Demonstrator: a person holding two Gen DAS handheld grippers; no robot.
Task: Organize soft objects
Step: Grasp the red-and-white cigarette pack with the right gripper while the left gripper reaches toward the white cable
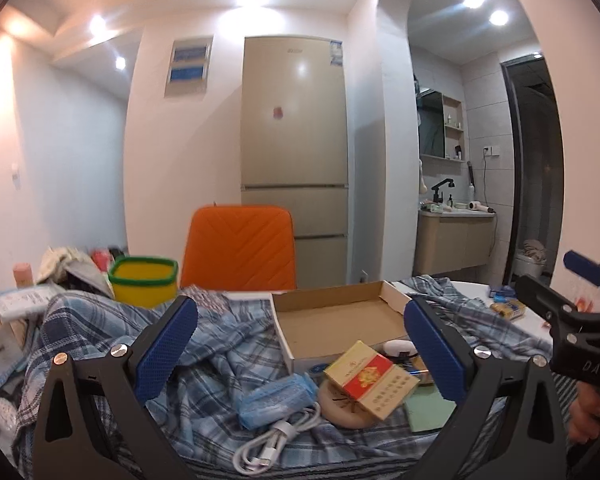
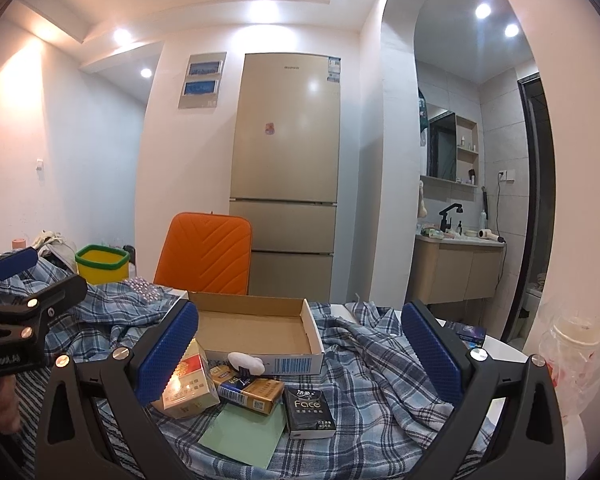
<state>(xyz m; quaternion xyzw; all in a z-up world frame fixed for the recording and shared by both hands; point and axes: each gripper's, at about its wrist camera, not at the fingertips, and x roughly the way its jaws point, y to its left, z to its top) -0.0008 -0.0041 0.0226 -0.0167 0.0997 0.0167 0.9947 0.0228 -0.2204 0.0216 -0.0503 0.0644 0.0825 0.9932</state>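
Clearly "Face" on black tissue pack (image 2: 309, 414) beside green notepad (image 2: 242, 434).

Rumpled blue plaid cloth (image 1: 228, 344) across table

We are viewing a crumpled blue plaid cloth (image 2: 364, 360), soft and matt, under a shallow box (image 2: 256, 330) of raw brown cardboard. The left gripper (image 1: 300, 344) and right gripper (image 2: 300, 350) are showing matt black plastic frames, blue pads (image 1: 166, 348) with a knobbly texture, and shiny metal screws. The cigarette carton (image 1: 370, 380) is gleaming in glossy wrap; the fridge (image 2: 286, 128) is reflecting lamps on smooth metallic doors.
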